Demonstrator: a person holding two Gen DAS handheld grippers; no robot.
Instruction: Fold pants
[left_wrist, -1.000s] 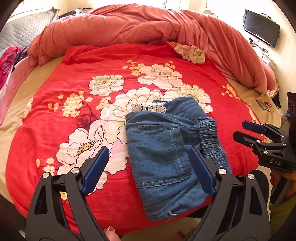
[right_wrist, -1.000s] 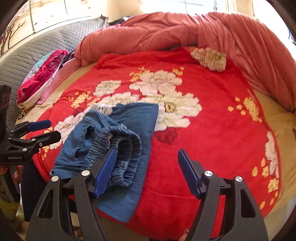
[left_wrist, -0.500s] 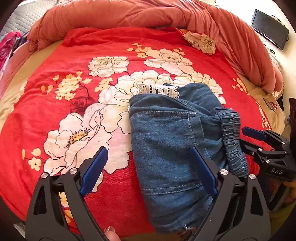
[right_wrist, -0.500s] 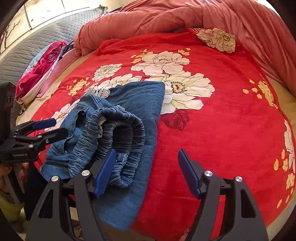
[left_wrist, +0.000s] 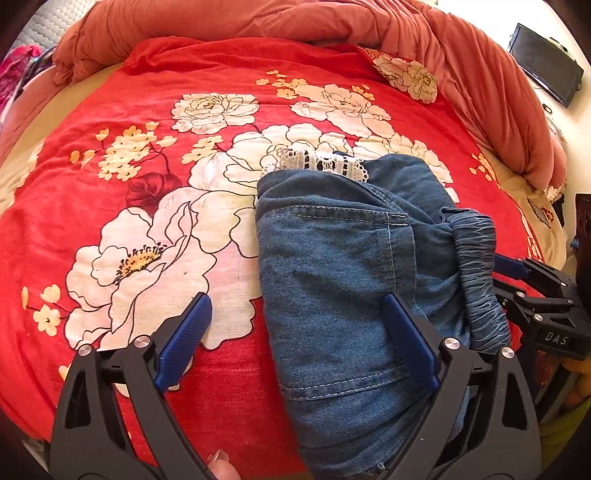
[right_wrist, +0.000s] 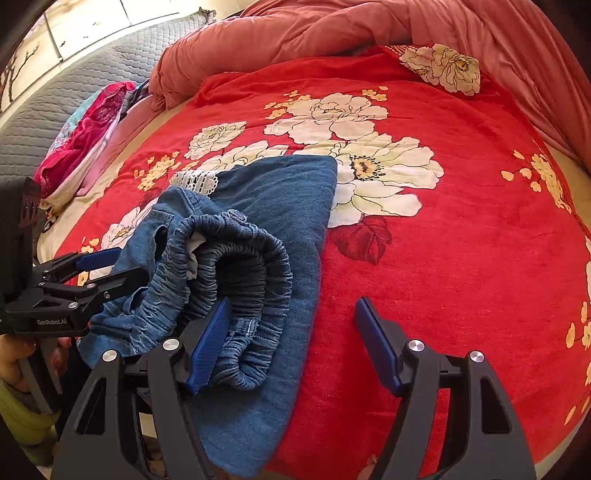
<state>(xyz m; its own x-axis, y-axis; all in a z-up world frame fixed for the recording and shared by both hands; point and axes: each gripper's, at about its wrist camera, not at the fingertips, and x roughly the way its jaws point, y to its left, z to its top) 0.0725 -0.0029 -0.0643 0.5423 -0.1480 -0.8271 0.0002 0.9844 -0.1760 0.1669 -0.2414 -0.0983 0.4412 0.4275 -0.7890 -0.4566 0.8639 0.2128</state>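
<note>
Folded blue denim pants (left_wrist: 332, 266) with a white lace trim (left_wrist: 317, 162) lie on the red floral blanket (left_wrist: 166, 110) near the bed's front edge. Their elastic waistband (right_wrist: 236, 266) bulges up on the side toward my right gripper. My left gripper (left_wrist: 295, 325) is open and empty, its right finger over the denim, its left finger over the blanket. My right gripper (right_wrist: 295, 332) is open and empty, its left finger against the waistband. Each gripper also shows in the other's view: the right one (left_wrist: 517, 280), the left one (right_wrist: 107, 269).
A bunched salmon-pink duvet (left_wrist: 332, 18) lies along the far side of the bed. Pink clothes (right_wrist: 85, 129) are piled by the grey quilted headboard (right_wrist: 74, 81). A dark screen (left_wrist: 546, 62) hangs on the wall at right. The bed's front edge is just below the grippers.
Both grippers have moved forward and lower toward the pants, which now fill more of each view. Both stay open. The pants have not moved.
</note>
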